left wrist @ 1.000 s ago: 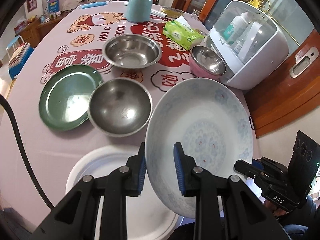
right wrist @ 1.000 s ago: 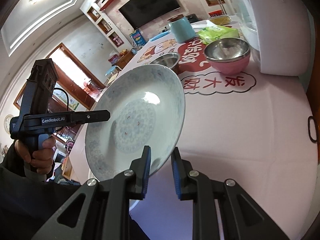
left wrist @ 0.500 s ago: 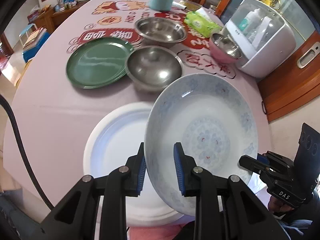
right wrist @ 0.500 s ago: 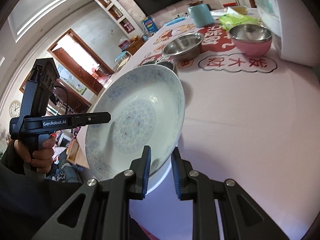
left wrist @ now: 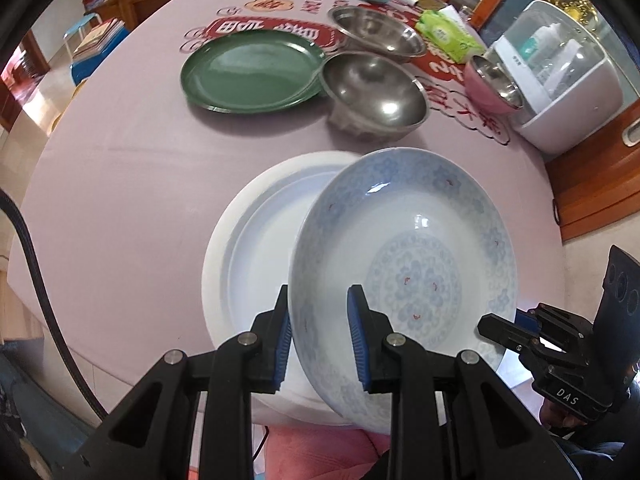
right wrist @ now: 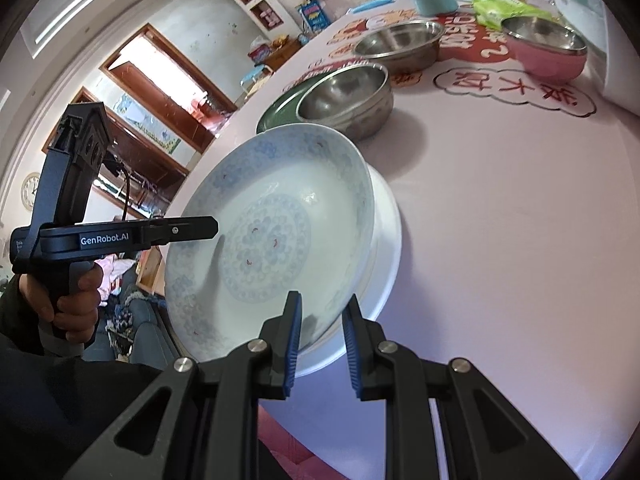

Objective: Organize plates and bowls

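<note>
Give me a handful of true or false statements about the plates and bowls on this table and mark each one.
1. Both claws grip the blue-patterned plate by its rim. True: the left claw and the right claw each pinch an edge.
2. The patterned plate lies flat on the table. False: it is tilted, held over the white plate.
3. The green plate is stacked on the white plate. False: it sits apart, farther back on the table.
4. Two steel bowls stand beside the green plate. True.
5. The pink bowl is upside down. False: it stands upright, steel inside showing.
</note>
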Available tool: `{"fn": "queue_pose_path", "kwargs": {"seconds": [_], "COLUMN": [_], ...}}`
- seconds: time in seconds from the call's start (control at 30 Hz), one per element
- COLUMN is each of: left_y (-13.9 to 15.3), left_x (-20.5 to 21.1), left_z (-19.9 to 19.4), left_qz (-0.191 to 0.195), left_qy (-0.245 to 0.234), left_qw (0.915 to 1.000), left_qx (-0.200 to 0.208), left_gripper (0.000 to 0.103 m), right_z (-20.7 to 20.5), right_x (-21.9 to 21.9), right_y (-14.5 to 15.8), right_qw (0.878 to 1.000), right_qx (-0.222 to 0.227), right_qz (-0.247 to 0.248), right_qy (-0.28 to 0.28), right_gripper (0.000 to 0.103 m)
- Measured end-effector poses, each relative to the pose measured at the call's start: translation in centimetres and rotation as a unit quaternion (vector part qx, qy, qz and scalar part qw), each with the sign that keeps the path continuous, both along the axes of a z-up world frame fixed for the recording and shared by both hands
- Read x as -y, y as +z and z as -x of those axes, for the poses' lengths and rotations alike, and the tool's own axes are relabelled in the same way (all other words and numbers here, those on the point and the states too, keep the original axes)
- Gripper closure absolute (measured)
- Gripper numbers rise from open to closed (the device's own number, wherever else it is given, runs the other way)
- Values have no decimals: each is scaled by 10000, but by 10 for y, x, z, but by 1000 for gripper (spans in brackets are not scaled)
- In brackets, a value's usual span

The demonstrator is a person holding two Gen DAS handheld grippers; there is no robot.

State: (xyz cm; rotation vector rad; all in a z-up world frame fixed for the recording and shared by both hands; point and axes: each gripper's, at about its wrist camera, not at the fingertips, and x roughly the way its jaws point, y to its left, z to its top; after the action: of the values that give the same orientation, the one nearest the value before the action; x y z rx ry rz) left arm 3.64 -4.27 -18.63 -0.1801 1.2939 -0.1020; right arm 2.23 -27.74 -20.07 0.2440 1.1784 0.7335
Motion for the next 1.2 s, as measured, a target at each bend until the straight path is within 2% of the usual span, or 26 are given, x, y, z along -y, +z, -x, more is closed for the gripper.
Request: {"fn": "queue_pose_path", "kwargs": {"seconds": [0.47,0.77,1.2], "left_y": [-32,-48,-54], "left_x": [-22,-22,-20], "left_z": [-5,-13,-21], "left_qz": [-50,-65,-163], "left_qy": [339,353,446], "left_qw": [9990,9982,9972], "left_qx": [-299,-476,-579], "left_gripper": [79,79,79], "right_z": [-8,-14,-13], "right_x": [-28,-31,-34], "right_y": [-17,-20,-18], "right_qw": [9990,9987,9980], "right_qx": [-125,-217,-248], "right_qz": [269,378,489], "right_qy": [328,254,317], "right_gripper": [83,83,83]}}
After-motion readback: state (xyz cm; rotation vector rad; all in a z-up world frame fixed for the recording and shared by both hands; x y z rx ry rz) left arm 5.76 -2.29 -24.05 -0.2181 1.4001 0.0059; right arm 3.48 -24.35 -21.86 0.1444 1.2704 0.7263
